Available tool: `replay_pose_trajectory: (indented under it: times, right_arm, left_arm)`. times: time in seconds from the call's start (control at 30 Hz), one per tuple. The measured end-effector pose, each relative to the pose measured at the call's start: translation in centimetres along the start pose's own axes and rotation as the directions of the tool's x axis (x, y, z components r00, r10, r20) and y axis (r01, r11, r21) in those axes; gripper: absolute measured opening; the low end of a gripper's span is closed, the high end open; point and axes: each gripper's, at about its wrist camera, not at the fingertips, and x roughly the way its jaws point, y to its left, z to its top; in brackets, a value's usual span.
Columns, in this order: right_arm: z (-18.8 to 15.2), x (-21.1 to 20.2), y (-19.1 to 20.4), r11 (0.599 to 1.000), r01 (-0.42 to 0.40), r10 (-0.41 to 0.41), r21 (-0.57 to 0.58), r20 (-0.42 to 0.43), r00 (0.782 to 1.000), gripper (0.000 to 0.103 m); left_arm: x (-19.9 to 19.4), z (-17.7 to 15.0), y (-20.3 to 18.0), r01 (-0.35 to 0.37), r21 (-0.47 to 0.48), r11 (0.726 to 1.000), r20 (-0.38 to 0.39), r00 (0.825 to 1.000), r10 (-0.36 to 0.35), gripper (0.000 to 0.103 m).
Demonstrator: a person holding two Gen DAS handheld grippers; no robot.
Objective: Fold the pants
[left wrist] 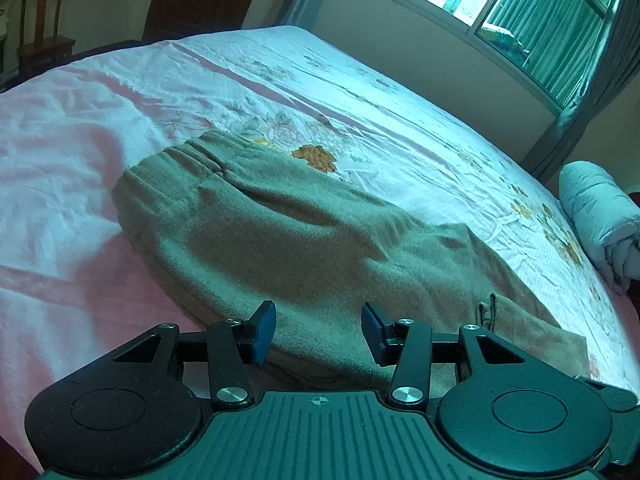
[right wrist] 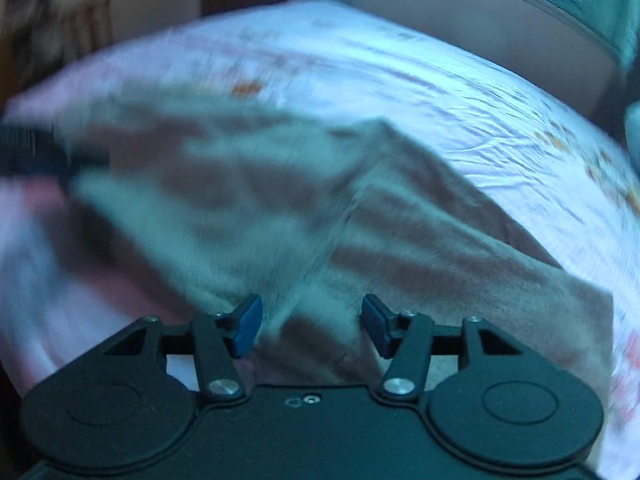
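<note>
Daylight from a curtained window [left wrist: 520,8] falls across a bed [left wrist: 80,128] dressed in a pink-and-white floral sheet, with a rolled quilt [left wrist: 596,216] at its far right edge. Khaki pants [left wrist: 288,232] lie spread on the sheet, elastic waistband [left wrist: 180,156] away from the cameras and the legs running toward the near edge, apparently laid out flat so they can be folded. The left tool [left wrist: 319,330] hovers just above the near cloth, its blue pads spread apart and holding nothing. The right tool [right wrist: 312,326], in a motion-blurred view, is likewise spread and empty over the leg fabric. Both seem poised to pick an edge.
</note>
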Motion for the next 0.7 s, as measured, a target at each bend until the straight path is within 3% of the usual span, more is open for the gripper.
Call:
replay_pose_trajectory:
  times: [0.07,0.1,0.13,0.17,0.23,0.37,0.43,0.6,0.7]
  right_arm:
    - [-0.1,0.4,-0.5,0.997,-0.022,0.021,0.071,0.007,1.0,0.044]
    - [-0.1,0.4,-1.6,0.986,-0.055,0.053,0.156,0.014,0.998,0.036]
    - [-0.1,0.2,-2.9,0.968,-0.094,0.09,0.232,0.028,0.996,0.019]
    - [-0.1,0.0,-4.1,0.943,-0.142,0.134,0.301,0.049,0.99,0.009]
    - [0.0,-0.4,-5.1,0.936,-0.148,0.134,0.319,0.067,0.989,0.007]
    - [0.4,-0.8,-4.0,0.97,-0.107,0.097,0.218,0.056,0.994,0.01]
    - [0.7,-1.0,-2.4,0.99,-0.083,0.078,0.118,0.04,0.996,0.025]
    - [-0.1,-1.0,0.5,0.999,-0.023,0.024,-0.042,0.018,1.0,0.039]
    - [-0.4,-0.8,0.3,0.999,-0.016,0.017,-0.027,0.015,1.0,0.032]
  left_arm:
    - [-0.3,-0.1,0.2,-0.002,0.0,1.0,0.004,1.0,0.002,0.047]
    - [-0.4,-0.1,0.3,-0.003,0.0,1.0,0.003,1.0,0.003,0.047]
    - [-0.4,-0.1,0.4,-0.003,-0.003,1.0,0.002,1.0,0.003,0.047]
    - [-0.3,0.0,0.5,-0.004,-0.008,1.0,0.001,1.0,0.004,0.047]
    - [-0.1,0.0,0.7,-0.002,-0.019,1.0,-0.004,1.0,0.002,0.047]
    - [-0.1,-0.1,0.6,-0.005,-0.017,1.0,0.0,1.0,0.005,0.047]
    - [0.0,-0.1,0.7,-0.003,-0.023,1.0,-0.003,1.0,0.003,0.047]
    - [-0.1,-0.2,0.7,-0.001,-0.018,1.0,-0.005,1.0,0.001,0.047]
    - [-0.1,-0.2,0.7,-0.001,-0.028,1.0,-0.007,1.0,0.001,0.047]
